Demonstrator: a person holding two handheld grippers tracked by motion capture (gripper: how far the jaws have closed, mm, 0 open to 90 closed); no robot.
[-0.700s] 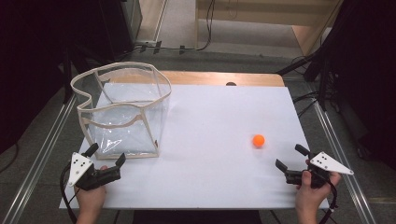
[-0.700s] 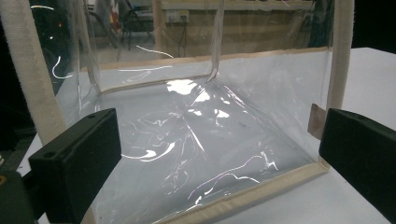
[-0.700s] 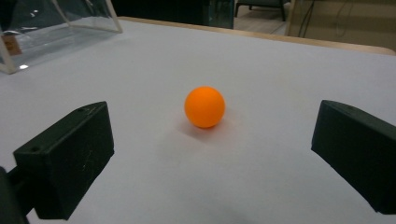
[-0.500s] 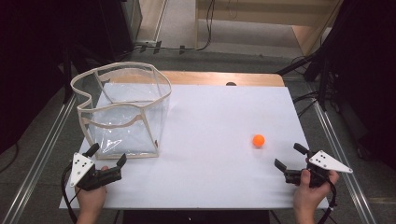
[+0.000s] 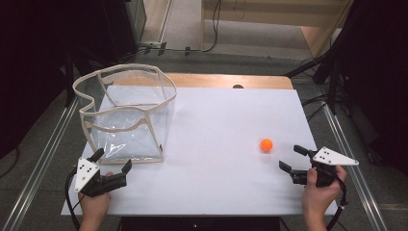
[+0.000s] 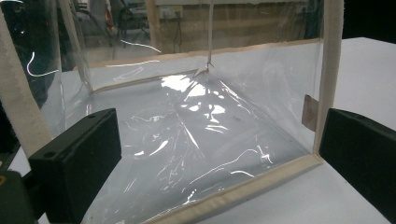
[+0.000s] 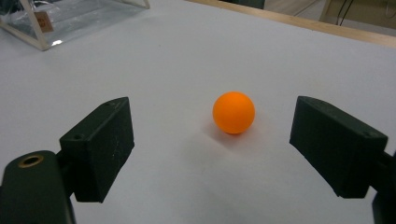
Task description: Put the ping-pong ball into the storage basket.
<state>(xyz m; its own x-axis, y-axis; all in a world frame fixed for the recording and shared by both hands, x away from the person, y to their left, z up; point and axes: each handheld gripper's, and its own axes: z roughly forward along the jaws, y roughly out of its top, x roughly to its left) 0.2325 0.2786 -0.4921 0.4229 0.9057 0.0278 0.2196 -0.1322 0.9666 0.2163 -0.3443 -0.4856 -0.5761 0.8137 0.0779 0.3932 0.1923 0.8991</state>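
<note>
- While the ball (image 5: 266, 145) sits on the table (image 5: 216, 144), at ten o'clock from the right gripper (image 5: 292, 160), its jaws stand wide open, holding nothing.
- The step looks like reaching; next, the gripper must slide forward around the ball and close.
- The left gripper (image 5: 111, 161) is open too, facing the bag (image 5: 126, 113).

This looks like a lab or recording workspace rather than a home. A white board (image 5: 216, 144) lies on a wooden table (image 5: 231, 80) framed at its left and right edges by aluminium rails (image 5: 43, 154). Black cables (image 5: 211, 29) run across the grey floor (image 5: 269, 60) beyond the table's far edge, and dark equipment (image 5: 43, 62) stands on both sides.
</note>
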